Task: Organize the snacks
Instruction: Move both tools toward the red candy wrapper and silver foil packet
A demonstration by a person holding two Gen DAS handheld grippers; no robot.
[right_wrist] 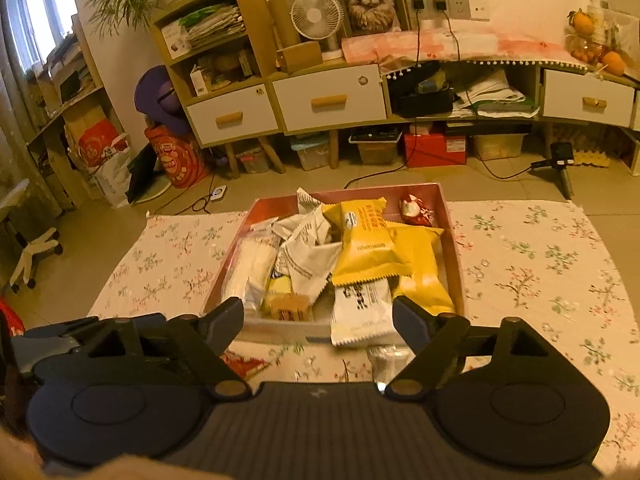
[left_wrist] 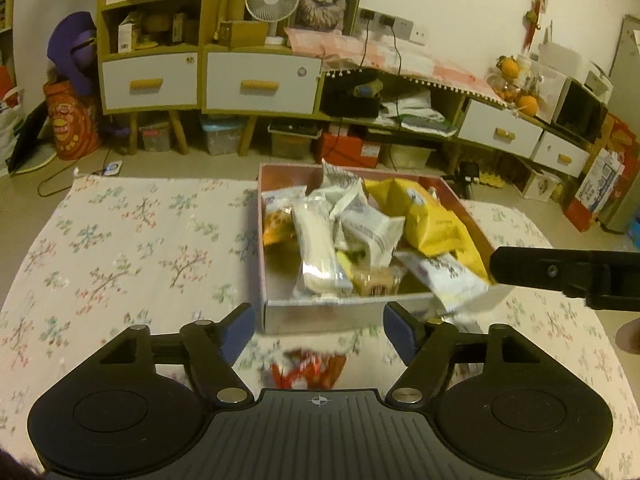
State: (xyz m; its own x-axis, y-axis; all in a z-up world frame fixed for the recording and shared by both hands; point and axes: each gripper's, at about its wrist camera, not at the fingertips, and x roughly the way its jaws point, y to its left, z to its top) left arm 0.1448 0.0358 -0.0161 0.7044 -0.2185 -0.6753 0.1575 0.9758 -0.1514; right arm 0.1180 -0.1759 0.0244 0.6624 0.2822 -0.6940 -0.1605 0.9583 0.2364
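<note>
1. Your left gripper: matt black plastic arms, blue pads, shiny metal pivot pins, ribbed grey body.
2. Your right gripper: same matt black plastic, brassy pins.
3. Box: cardboard, red inside, pale smooth outer wall.
4. Yellow packets: glossy plastic film, crimped ends.
5. White wrappers: crinkled printed film, slight sheen.
6. Red wrapper below your left gripper: shiny foil, blurred.
7. Tablecloth: matt woven cloth, floral print.
8. Cabinet: wood frame, smooth white drawer fronts.
</note>
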